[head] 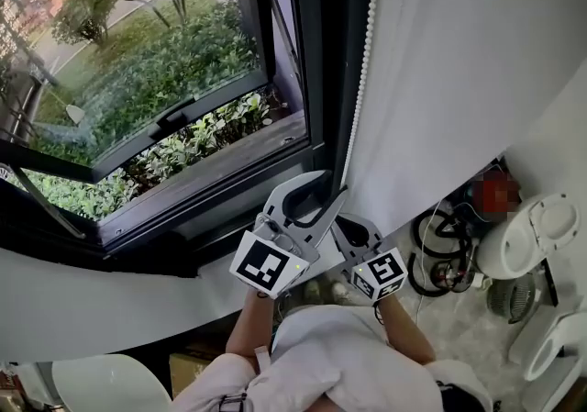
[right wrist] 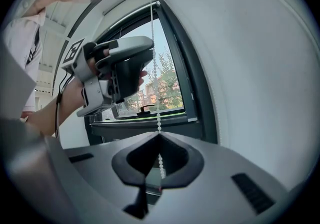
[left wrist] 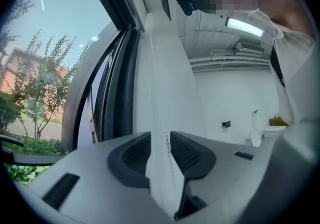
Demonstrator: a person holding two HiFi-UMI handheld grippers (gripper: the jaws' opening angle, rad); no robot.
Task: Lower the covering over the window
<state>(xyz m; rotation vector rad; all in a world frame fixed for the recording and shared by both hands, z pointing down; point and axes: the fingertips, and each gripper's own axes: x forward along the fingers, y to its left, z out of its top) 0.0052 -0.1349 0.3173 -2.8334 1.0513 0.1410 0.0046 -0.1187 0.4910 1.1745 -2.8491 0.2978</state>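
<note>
right gripper is clamped tight on the bead chain, jaw tips meeting on the beads, chain carries on down through the throat. left gripper is spread, chain hanging in the gap between the pads, neither pad pressing on it as far as I can see, so it grips nothing. The right gripper view puts the left one higher up the same chain, next to the window frame. The covering itself: can't pick it out in any view. The glass is bare wherever the frames show it, so my guess is it's rolled up above the shot. The chain is the only handle on it, running up the right side of the frame and out of the top of the head view. Handling, my read: chain is light and limp, zero stiffness, goes wherever it's tugged. Beads give the pads something to key on, so a firm pinch shouldn't slip; a loose one will ratchet bead by bead. Looks like thin plastic, so steady pulls along its own line, no jerks, no sideways drag. Load should be small, mostly roller friction. Grab point: left closes square on the beads above the right's grip, chain centred in the pads, not out at the tips. Only one run visible to me, can't tell which run lowers
</note>
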